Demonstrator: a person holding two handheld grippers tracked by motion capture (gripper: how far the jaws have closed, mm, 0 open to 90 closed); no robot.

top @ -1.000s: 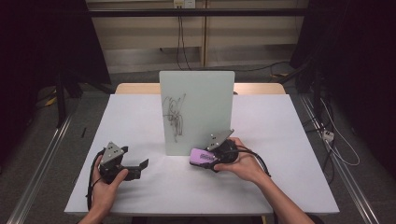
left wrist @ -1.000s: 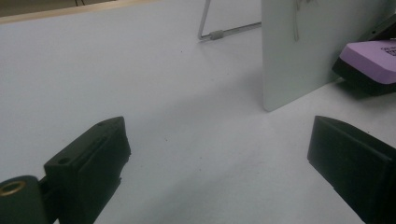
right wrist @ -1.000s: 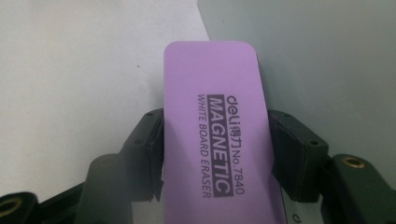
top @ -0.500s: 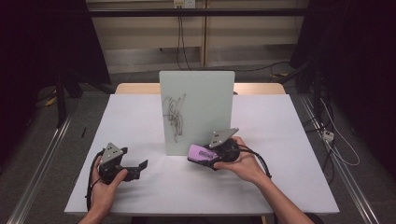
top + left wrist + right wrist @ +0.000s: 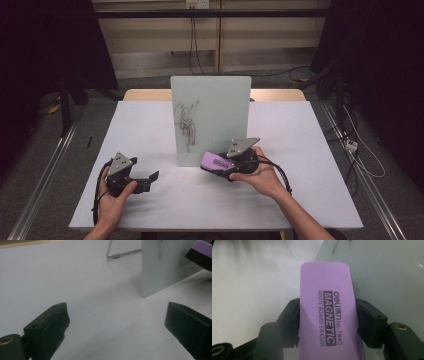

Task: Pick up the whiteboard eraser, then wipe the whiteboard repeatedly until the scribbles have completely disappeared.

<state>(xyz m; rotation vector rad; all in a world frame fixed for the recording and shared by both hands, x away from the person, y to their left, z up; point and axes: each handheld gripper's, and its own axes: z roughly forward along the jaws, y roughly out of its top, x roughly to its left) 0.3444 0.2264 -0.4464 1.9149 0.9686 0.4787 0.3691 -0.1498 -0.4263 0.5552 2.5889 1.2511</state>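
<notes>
holding the purple eraser across its narrow width, my right tool has both jaws pressed on the long sides, label facing up at me. i see it low, just in front of the upright whiteboard, near the bottom edge and to the right of the black scribbles; whether the eraser's front end touches the board i cannot tell. my left tool sits on the white bench with its jaws wide apart and nothing between them, well off to the left of the board.

i judge the eraser light and rigid in its plastic shell, with a softer dark pad underneath, so a side grip near the middle suits it and leaves the pad free. the shell looks smooth, so it could slip or twist if i push hard. the board stands on a thin wire stand and will probably tip or slide under a firm wipe; i'd keep pressure gentle.
</notes>
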